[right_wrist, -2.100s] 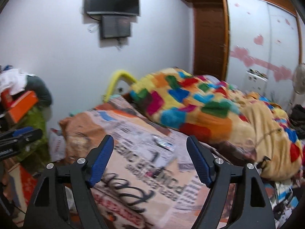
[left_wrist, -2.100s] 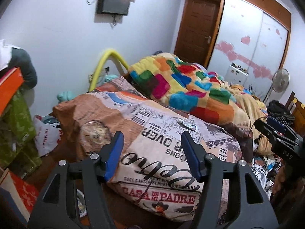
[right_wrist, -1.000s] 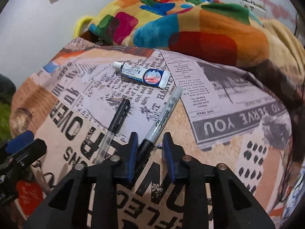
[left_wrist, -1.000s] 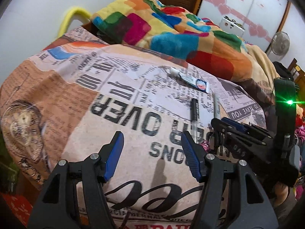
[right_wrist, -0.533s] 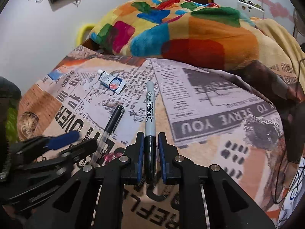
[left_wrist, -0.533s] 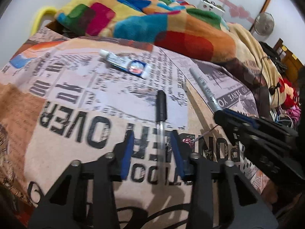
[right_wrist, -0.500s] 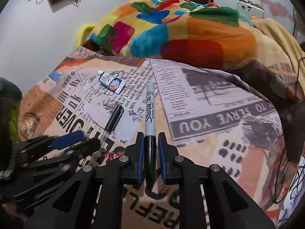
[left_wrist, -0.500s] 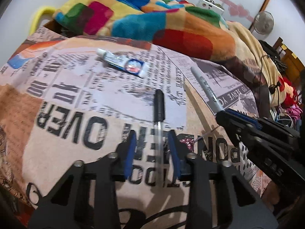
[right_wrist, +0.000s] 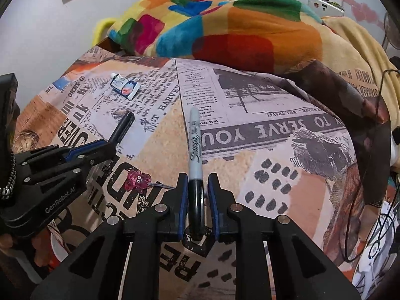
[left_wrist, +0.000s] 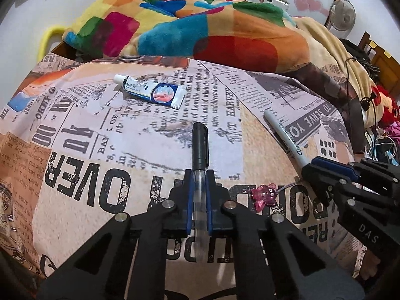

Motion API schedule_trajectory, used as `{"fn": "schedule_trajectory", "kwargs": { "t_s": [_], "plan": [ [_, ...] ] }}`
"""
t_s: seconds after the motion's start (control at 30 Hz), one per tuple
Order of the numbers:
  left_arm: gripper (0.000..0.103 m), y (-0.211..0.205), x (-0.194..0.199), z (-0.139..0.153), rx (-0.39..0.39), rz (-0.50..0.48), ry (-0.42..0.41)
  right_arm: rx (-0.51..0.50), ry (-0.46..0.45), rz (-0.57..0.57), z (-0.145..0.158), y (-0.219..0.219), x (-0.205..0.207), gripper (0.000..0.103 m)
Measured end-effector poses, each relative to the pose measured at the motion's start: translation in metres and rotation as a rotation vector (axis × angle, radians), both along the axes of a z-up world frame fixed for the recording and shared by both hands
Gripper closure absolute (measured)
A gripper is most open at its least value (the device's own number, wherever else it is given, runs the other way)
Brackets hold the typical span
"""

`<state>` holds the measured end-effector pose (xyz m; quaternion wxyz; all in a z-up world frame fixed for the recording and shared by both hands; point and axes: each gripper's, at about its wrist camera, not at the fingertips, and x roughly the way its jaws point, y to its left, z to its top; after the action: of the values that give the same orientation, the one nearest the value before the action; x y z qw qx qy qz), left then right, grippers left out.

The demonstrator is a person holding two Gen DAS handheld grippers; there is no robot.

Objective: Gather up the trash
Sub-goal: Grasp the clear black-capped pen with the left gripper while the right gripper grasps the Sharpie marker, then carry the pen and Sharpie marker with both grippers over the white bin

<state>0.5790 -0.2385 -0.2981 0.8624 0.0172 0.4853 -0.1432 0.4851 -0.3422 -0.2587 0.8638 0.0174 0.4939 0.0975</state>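
Observation:
A pen [left_wrist: 200,147] with a black cap and a clear barrel lies on the newspaper-print bedspread [left_wrist: 87,175]. My left gripper [left_wrist: 199,175] is shut on its barrel, and the cap sticks out ahead. My right gripper [right_wrist: 196,180] is shut on the black end of a grey Sharpie marker [right_wrist: 193,135], whose barrel points away over the cover. The left wrist view shows that marker [left_wrist: 285,135] and the right gripper [left_wrist: 308,168] at the right. From the right wrist, the pen [right_wrist: 123,125] and left gripper [right_wrist: 110,146] appear at the left. A small toothpaste tube [left_wrist: 152,91] lies farther back.
A pink plastic charm [left_wrist: 265,195] on a thin string lies between the two grippers. A bright patchwork blanket [left_wrist: 200,25] is heaped behind the tube. Cables and clutter [right_wrist: 362,225] hang off the bed's right side. A fan [left_wrist: 342,15] stands by the wardrobe.
My left gripper came forward and down over the pen and closed from wide open onto its barrel. My right gripper stayed shut on the marker, which swung to point straight ahead.

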Motion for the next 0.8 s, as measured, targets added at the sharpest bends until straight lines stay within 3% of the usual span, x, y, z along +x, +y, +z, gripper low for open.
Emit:
{"fn": "schedule_trajectory", "kwargs": {
  "t_s": [0.4, 0.5, 0.57, 0.8],
  "plan": [
    [0.096, 0.010, -0.007, 0.002, -0.039, 0.012, 0.019, -0.079, 0.004, 0.055, -0.005, 0.011, 0.026, 0.088],
    [0.096, 0.015, -0.012, 0.008, -0.055, 0.019, 0.018, -0.037, 0.020, 0.055, -0.005, 0.006, 0.026, 0.092],
    [0.096, 0.017, -0.015, 0.015, -0.065, 0.022, 0.012, 0.003, 0.017, 0.046, 0.002, 0.001, 0.024, 0.092],
    [0.096, 0.024, -0.035, 0.056, -0.091, 0.029, -0.043, 0.005, -0.094, 0.022, 0.056, 0.000, 0.004, 0.092]
  ]
}}
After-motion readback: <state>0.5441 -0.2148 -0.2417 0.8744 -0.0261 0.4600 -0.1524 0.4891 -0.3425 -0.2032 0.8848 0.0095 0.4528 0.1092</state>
